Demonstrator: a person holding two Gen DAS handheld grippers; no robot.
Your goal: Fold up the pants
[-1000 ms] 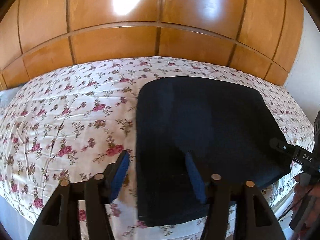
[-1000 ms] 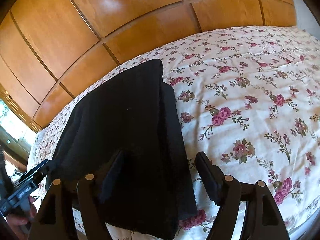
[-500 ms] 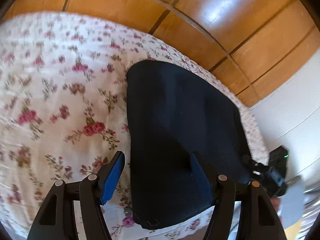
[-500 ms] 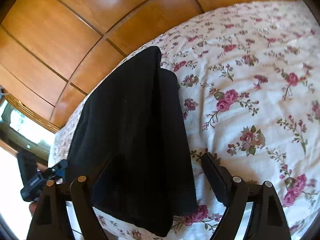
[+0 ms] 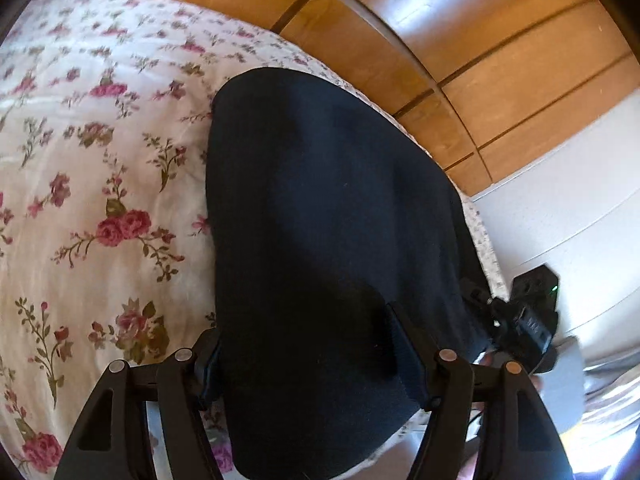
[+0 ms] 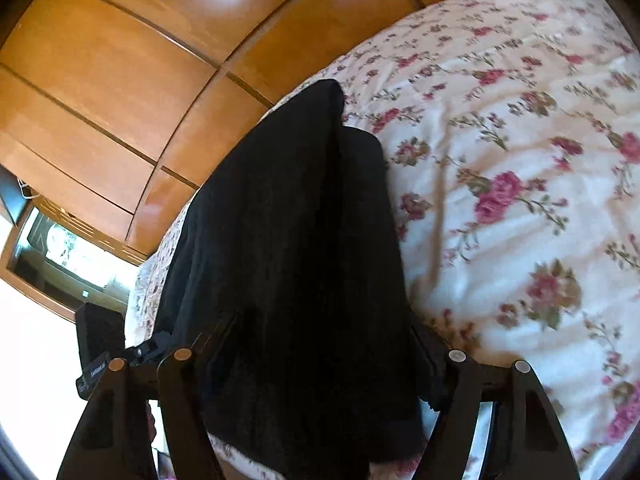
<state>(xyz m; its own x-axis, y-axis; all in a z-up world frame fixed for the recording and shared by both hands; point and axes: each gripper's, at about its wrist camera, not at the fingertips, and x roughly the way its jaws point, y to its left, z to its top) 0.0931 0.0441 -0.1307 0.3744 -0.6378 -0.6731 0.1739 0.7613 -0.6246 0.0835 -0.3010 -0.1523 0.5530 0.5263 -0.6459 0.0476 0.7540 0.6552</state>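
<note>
The dark navy pants (image 5: 328, 240) lie folded flat on the floral bedsheet (image 5: 92, 200), reaching to the near bed edge; they also show in the right wrist view (image 6: 288, 264). My left gripper (image 5: 308, 356) is open, its fingers straddling the near left part of the pants, low over the cloth. My right gripper (image 6: 324, 356) is open, its fingers straddling the near right part of the pants. The near hem is partly hidden by both grippers. The right gripper also shows in the left wrist view (image 5: 524, 320), and the left one in the right wrist view (image 6: 100, 364).
A wooden panelled headboard (image 5: 400, 32) runs behind the bed and also shows in the right wrist view (image 6: 140, 60). A white wall (image 5: 568, 220) stands to the right of the bed. A bright window (image 6: 60, 264) is at the left. Floral sheet (image 6: 520, 200) spreads to the right of the pants.
Both grippers have moved in closer and lower over the near end of the pants and tilted toward each other. The jaws stay open. The pants have not moved.
</note>
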